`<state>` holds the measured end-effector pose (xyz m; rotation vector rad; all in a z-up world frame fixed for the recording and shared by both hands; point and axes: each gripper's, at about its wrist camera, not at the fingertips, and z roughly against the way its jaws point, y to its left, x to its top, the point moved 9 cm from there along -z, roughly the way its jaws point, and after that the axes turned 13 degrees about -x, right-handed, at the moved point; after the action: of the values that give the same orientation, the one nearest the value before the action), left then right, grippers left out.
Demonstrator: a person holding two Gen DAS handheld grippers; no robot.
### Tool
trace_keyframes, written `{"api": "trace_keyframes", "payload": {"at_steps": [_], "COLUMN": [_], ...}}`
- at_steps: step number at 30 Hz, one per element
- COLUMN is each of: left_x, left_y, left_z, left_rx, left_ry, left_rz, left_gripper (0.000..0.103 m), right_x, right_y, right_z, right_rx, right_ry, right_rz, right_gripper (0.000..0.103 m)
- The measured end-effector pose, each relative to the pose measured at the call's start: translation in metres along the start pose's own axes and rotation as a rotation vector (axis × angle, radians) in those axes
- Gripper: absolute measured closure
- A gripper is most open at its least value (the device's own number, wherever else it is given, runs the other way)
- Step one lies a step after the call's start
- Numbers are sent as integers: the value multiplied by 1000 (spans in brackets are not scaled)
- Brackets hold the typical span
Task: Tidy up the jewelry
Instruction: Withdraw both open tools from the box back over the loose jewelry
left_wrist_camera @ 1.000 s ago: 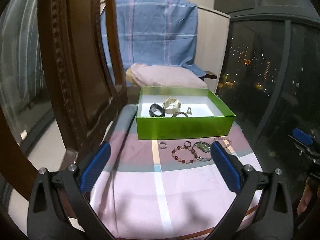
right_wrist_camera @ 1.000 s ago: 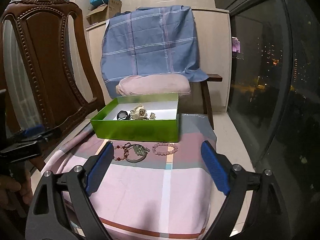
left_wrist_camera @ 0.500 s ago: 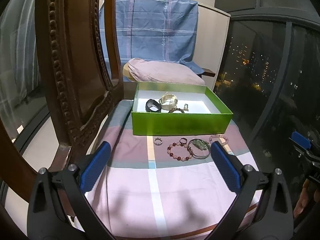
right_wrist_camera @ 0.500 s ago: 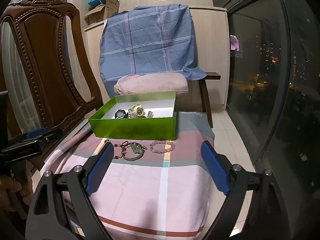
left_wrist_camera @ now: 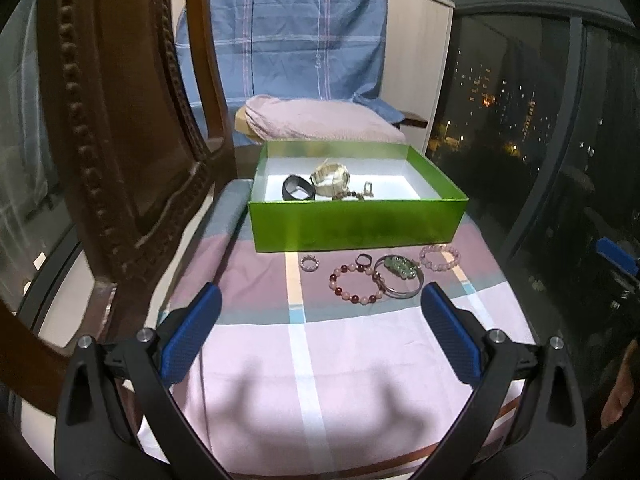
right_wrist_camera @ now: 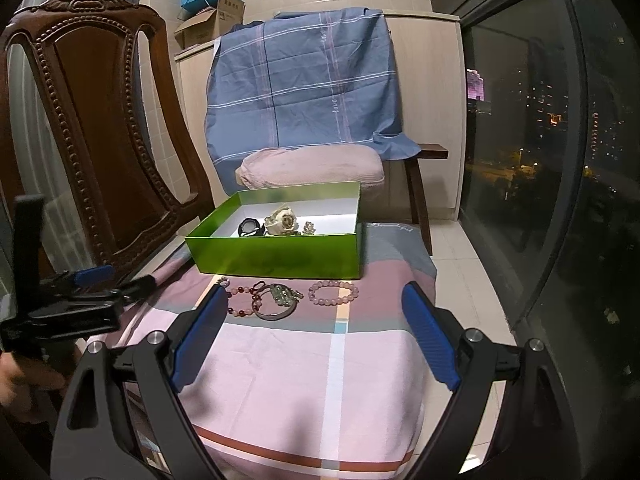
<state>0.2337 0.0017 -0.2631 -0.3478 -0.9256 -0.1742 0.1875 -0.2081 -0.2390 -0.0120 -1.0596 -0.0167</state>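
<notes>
Box: an open, shallow green cardboard box with a white floor [left_wrist_camera: 356, 222] stands at the far end of the pink, grey and white checked cloth [left_wrist_camera: 320, 360]; a black band, a pale wristwatch and some small pieces already lie in it.
Loose pieces: 5 items lie on the cloth just in front of the box: a small silver ring [left_wrist_camera: 309, 263], a dark ring [left_wrist_camera: 363, 259], a bracelet of red and pink beads [left_wrist_camera: 354, 285], a silver bangle with green stones [left_wrist_camera: 398, 276], and a pale pink bead bracelet [left_wrist_camera: 439, 257]. The bangle touches the red and pink beads.
Left gripper: black frame, blue pads [left_wrist_camera: 320, 334], fingers spread wide, nothing between them, hanging over the near cloth short of the jewelry.
Right gripper: same build [right_wrist_camera: 316, 336], fingers wide and empty, also short of the row.
Step in hand: probably the approach to the next pick; neither gripper has reached a piece.
Next move: likely a descent onto 1 piece, pads straddling it, then a lift over the near wall of the box.
Care: the rings are small and flat, and the touching bangle may drag its neighbour.
</notes>
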Motion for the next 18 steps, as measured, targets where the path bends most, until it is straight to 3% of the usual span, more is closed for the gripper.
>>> {"api": "trace_keyframes", "payload": {"at_steps": [4, 9, 18], "left_x": [2, -3, -23], "left_y": [2, 12, 15], "left_z": [-28, -74, -129], "left_rx": [-2, -26, -25], "left_ry": [66, 199, 343], "left_rz": [-1, 42, 69], "left_gripper": [11, 28, 47], "right_x": [0, -2, -6], "right_y": [4, 4, 1], "right_z": [-1, -4, -11], "right_rx": [11, 12, 4], "right_ry": [8, 21, 51], "right_rz": [3, 7, 8], "right_gripper": [16, 16, 16]}}
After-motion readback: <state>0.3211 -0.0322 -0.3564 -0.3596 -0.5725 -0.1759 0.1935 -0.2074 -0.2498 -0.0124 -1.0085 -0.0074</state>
